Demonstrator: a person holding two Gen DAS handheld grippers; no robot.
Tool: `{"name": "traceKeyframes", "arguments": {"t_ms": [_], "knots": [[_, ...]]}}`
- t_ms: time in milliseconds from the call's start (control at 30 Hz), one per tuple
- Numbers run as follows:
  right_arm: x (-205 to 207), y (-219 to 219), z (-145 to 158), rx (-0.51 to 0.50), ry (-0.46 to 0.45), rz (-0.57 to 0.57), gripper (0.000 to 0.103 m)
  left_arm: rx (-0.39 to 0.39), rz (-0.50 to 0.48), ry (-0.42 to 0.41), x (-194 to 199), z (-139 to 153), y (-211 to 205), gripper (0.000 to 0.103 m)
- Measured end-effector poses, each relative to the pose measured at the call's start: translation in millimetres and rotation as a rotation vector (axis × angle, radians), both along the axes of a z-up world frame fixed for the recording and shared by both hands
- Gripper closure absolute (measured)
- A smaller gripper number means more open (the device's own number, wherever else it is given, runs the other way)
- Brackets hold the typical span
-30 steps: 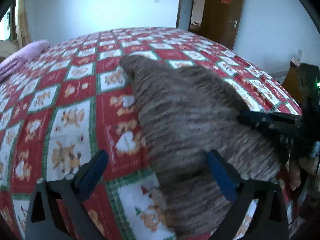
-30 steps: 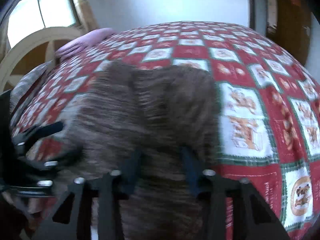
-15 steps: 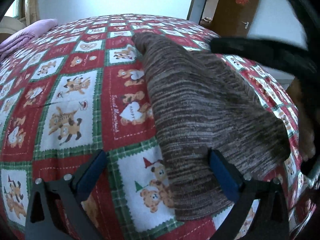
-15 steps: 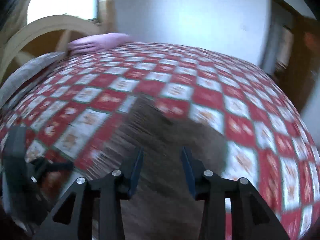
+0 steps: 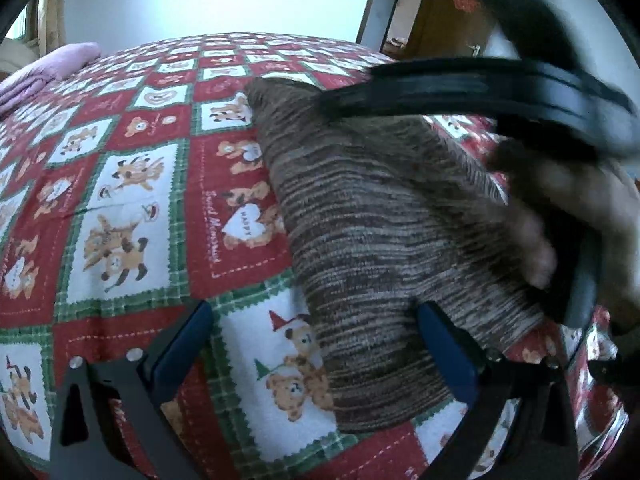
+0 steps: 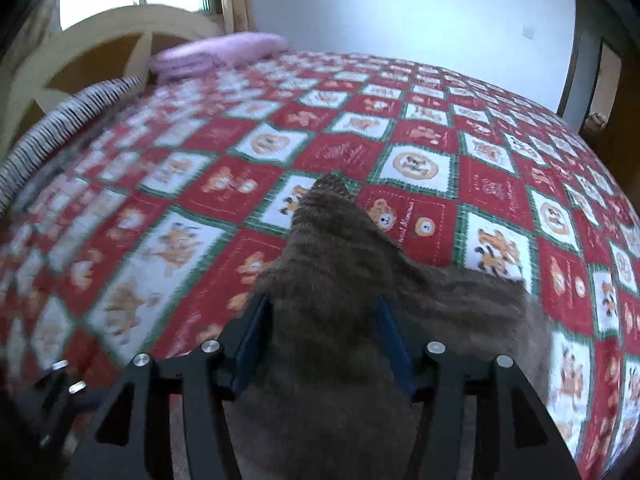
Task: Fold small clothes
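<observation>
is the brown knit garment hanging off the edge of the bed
No, the brown knit garment lies flat on the teddy-bear bedspread, with patterned cover showing along its left side and beyond its far end.

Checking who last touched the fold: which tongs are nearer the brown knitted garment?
Right. The right tongs straddle the brown knitted garment, jaws opening; the left tongs hang open beside its near edge.
</observation>
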State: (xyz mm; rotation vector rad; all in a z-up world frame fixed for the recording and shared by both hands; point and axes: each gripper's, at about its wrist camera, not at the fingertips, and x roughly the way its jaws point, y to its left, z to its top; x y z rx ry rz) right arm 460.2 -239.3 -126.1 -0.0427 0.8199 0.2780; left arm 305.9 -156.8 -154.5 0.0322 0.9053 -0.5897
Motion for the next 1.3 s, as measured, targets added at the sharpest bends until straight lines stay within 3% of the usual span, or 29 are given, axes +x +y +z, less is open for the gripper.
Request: {"name": "traceKeyframes", "arguments": {"t_ms": [133, 233, 367, 567, 667, 733, 833, 1100, 1233, 1300], "knots": [[-40.6, -21.5, 6.1, -0.033, -0.032, -0.028, 0.046, 0.023, 0.002, -0.009, -0.9, -1.3, -3.6, 0.0], [-45.4, -34.3, -26.4, -0.166, 0.075, -0.075, 0.046, 0.048, 0.001, -0.016, -1.3, -2.5, -7.0, 0.0], [-55.4, -63.9, -35.0, -0.031, 0.041, -0.129, 0.046, 0.054, 0.002, -0.019, -1.9, -3.1, -6.5, 0.0], [-75.7, -68.3, -38.3, -0.072, -0.002, -0.134, 0.046, 0.064, 0.008, -0.024, -2.7, -3.4, -8.2, 0.0], [-85.6, -86.9, -37.6, 0.004, -0.003, -0.164, 0.046, 0.065, 0.011, -0.025, -2.9, -3.3, -7.7, 0.0], [-89.0, -99.6, -41.5, 0.045, 0.018, -0.197, 0.039, 0.067, 0.011, -0.026, -3.1, -3.5, -7.7, 0.0], [-91.3, -122.4, -47.4, 0.193, 0.052, -0.217, 0.039, 0.073, 0.014, -0.028, -3.2, -3.3, -8.0, 0.0], [-90.7, -118.2, -49.0, 0.179, 0.054, -0.22, 0.04, 0.092, 0.017, -0.009, 1.1, 2.7, -8.8, 0.0], [-91.7, -125.4, -49.8, 0.219, 0.056, -0.214, 0.039, -0.021, 0.065, -0.049, 7.6, 23.8, 8.8, 0.0], [-92.4, -134.2, -50.2, 0.284, 0.063, -0.216, 0.039, -0.007, 0.057, -0.026, 18.2, 21.7, 7.2, 0.0]]}}
